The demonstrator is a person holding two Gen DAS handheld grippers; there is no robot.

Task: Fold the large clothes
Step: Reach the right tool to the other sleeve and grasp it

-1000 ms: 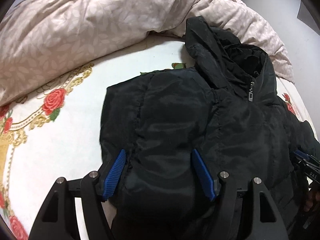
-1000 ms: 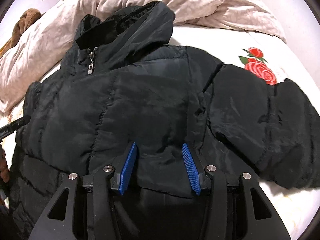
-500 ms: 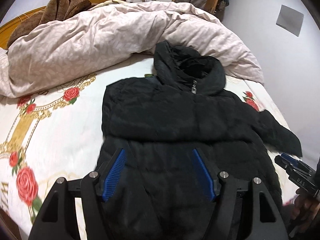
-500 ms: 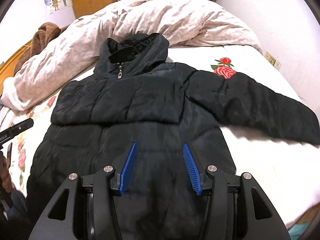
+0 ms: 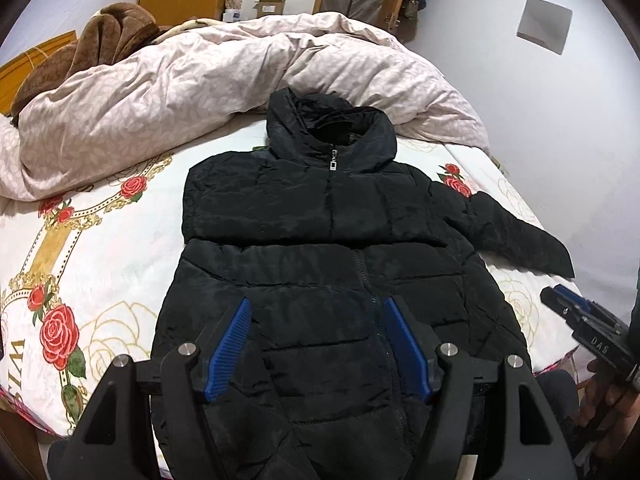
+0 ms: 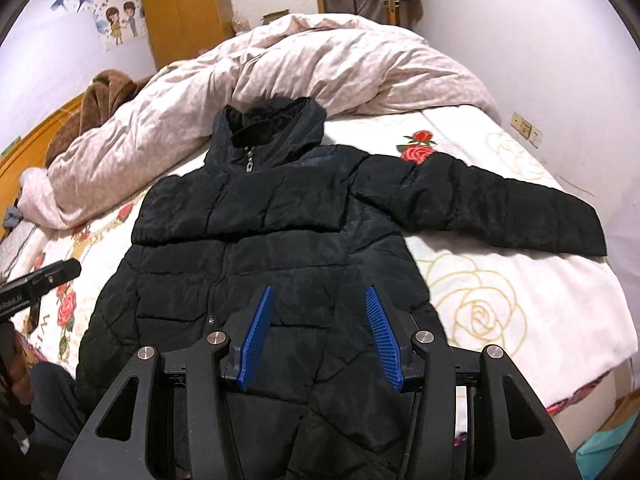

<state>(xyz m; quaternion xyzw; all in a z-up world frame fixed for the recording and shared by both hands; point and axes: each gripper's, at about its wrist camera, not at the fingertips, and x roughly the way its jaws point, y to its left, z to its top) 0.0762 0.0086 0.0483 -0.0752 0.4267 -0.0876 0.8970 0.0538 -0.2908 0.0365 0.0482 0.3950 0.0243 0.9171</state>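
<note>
A black hooded puffer jacket (image 5: 320, 248) lies front up on the bed, zipped, hood toward the duvet; it also shows in the right wrist view (image 6: 260, 240). Its left sleeve is folded across the chest. Its other sleeve (image 6: 500, 212) stretches out to the right over the sheet. My left gripper (image 5: 316, 320) is open and empty, held above the jacket's lower half. My right gripper (image 6: 318, 308) is open and empty, also above the lower half. The right gripper shows at the right edge of the left wrist view (image 5: 584, 320).
A rumpled pink duvet (image 5: 200, 92) is heaped along the far side of the bed. The rose-print sheet (image 5: 80, 272) lies bare left of the jacket. A brown blanket (image 5: 92, 48) sits at the far left. A wall (image 5: 560, 140) runs close on the right.
Both grippers have pulled back and up from the jacket's chest toward the hem end. The whole jacket is now in view. The jaws stay open.
</note>
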